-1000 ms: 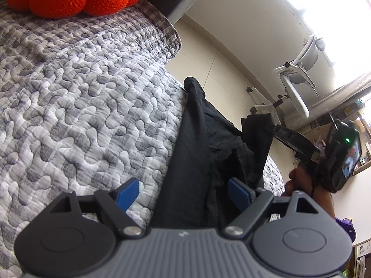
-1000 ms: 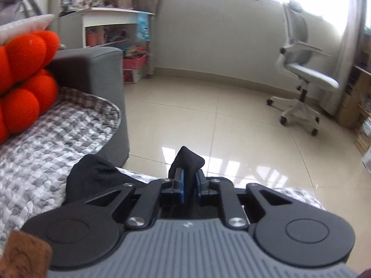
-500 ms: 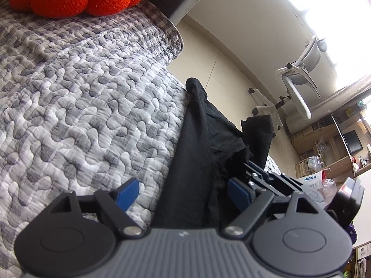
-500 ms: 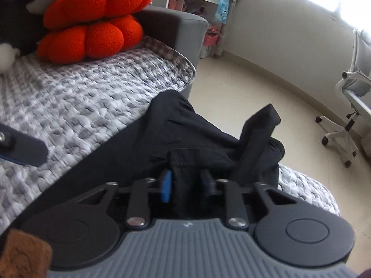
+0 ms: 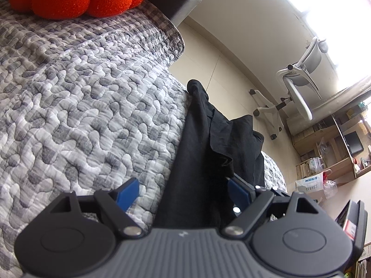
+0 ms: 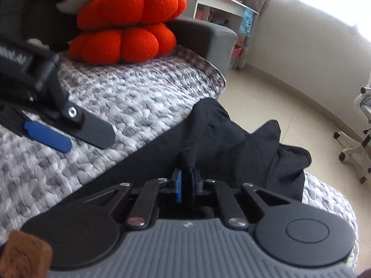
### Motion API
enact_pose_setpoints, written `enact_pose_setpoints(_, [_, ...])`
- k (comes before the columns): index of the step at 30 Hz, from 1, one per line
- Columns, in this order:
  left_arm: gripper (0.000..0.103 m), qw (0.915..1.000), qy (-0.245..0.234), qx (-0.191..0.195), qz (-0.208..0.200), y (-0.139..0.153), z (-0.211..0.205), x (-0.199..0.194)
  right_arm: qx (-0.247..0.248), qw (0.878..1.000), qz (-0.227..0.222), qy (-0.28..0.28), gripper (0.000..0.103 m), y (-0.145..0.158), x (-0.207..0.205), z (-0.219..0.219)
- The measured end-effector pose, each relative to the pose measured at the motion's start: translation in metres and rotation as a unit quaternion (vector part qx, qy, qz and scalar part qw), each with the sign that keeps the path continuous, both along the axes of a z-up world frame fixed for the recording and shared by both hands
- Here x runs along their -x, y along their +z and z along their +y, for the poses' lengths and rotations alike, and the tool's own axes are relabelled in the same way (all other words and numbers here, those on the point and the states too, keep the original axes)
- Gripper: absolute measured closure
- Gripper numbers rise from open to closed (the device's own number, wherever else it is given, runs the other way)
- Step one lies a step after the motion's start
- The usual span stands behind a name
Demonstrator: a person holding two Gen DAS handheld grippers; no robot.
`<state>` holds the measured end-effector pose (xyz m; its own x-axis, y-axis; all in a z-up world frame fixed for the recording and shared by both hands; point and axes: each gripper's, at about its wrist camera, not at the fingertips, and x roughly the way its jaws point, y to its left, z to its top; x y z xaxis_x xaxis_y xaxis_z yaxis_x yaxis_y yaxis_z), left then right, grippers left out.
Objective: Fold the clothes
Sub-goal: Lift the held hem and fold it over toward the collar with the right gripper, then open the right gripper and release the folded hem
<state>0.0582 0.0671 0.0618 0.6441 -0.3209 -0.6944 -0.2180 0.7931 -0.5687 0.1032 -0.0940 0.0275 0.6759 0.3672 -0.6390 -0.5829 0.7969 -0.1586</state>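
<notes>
Pinching a fold of the black garment [image 6: 231,143] – right gripper [image 6: 186,183] clamped tight on it – while left gripper [image 5: 183,191] hangs wide apart, holding nothing, over the quilt [image 5: 81,97] where the garment lies.

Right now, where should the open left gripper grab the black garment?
On the flat near edge between the left gripper fingers, coming in along the quilt. It lies flat there; the right gripper already pinches the bunched part.

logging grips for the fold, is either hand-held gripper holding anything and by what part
The right hand-held gripper is shut on a raised pinch of the black garment. The left hand-held gripper is open, holding nothing.
</notes>
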Motion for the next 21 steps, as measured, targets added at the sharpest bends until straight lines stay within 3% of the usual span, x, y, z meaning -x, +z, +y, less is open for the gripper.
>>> enact_pose_setpoints(2, [0.018, 1.0000, 0.000, 0.001, -0.002, 0.001, 0.000, 0.000, -0.014, 1.000, 0.021, -0.015, 0.077, 0.005, 0.010, -0.017])
enact_pose_setpoints(3, [0.018, 1.0000, -0.001, 0.000, -0.003, 0.001, -0.001, 0.000, -0.022, 0.999, 0.032, -0.023, 0.062, 0.007, 0.015, -0.025])
enact_pose_setpoints(5, [0.018, 1.0000, -0.006, -0.001, -0.003, 0.001, -0.003, 0.001, -0.036, 0.997, 0.053, -0.038, 0.046, 0.012, 0.026, -0.042])
enact_pose_setpoints(14, [0.018, 0.9991, -0.041, -0.010, -0.009, 0.002, -0.022, 0.003, -0.100, 0.979, 0.147, -0.105, 0.046, 0.034, 0.072, -0.118])
enact_pose_setpoints(21, [0.018, 0.9961, -0.083, -0.030, -0.003, -0.004, -0.056, 0.009, -0.078, 0.973, 0.188, -0.112, 0.046, 0.015, 0.139, -0.141])
